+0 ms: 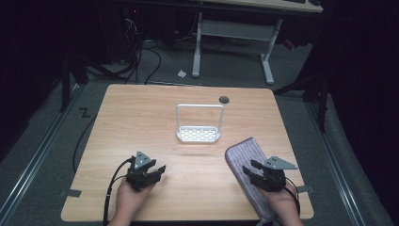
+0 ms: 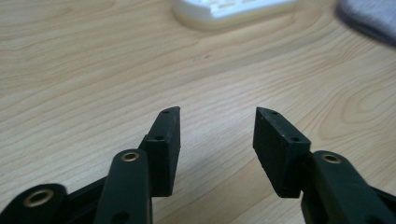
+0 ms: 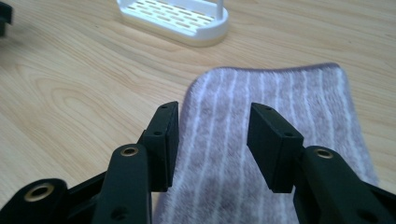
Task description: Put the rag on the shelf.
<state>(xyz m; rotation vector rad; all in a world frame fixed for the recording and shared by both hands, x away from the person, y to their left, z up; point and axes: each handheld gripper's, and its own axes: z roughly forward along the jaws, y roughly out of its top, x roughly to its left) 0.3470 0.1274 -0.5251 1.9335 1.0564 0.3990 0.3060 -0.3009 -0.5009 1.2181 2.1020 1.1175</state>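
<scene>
Right gripper view: the right gripper (image 3: 212,140) is held with its jaws parted wide and empty, and a striped purple cloth (image 3: 280,112) is seen lying flat between and beyond them (whether the pads touch the fabric cannot be told). A white slotted rack (image 3: 187,18) is found well ahead of the jaws, to their left, on the wooden table (image 3: 70,84). The left gripper (image 2: 217,144) is likewise held wide open over bare wood, nothing being gripped; the rack (image 2: 233,11) is placed far ahead of its jaws, the cloth (image 2: 369,16) ahead and to their right.
</scene>
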